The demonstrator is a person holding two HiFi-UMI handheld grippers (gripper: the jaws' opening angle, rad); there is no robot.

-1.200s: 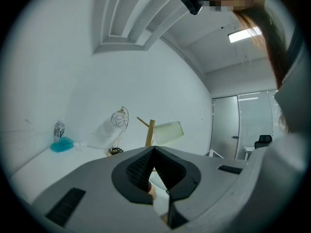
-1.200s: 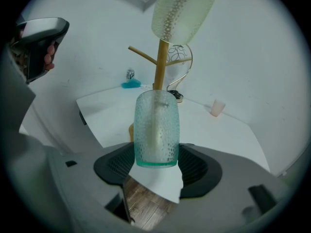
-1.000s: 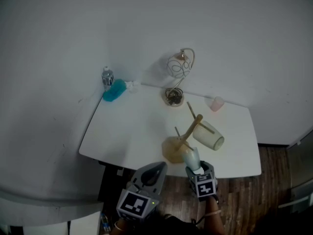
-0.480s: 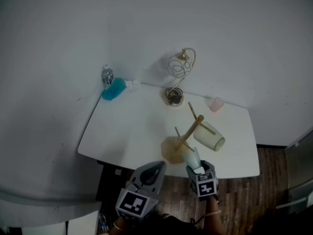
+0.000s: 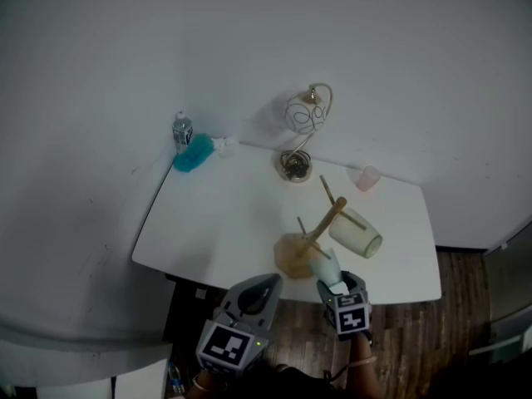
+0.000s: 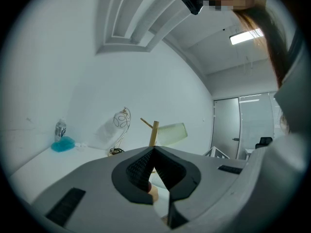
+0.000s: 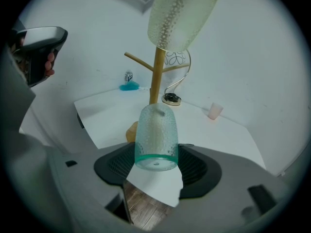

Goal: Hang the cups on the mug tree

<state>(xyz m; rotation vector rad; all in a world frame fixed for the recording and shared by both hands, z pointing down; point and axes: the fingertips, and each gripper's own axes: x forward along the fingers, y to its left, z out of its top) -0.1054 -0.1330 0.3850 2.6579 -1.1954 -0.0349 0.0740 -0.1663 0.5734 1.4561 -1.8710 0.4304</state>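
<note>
Right tool (image 7: 155, 161) grips teal cup (image 7: 156, 135) at white table (image 5: 224, 214) edge; left tool (image 6: 154, 152) closed; wooden floor (image 5: 465, 306).

Mug tree (image 7: 156, 76) bare wood; teal cup (image 7: 156, 137) dimpled, translucent; table (image 5: 224, 214) smooth matt white.

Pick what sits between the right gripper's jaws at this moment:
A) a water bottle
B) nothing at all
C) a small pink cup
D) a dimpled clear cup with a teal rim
D: in the right gripper view, the right gripper has its pads pressed on either side of the teal-rimmed cup, held in front of the mug tree.
</note>
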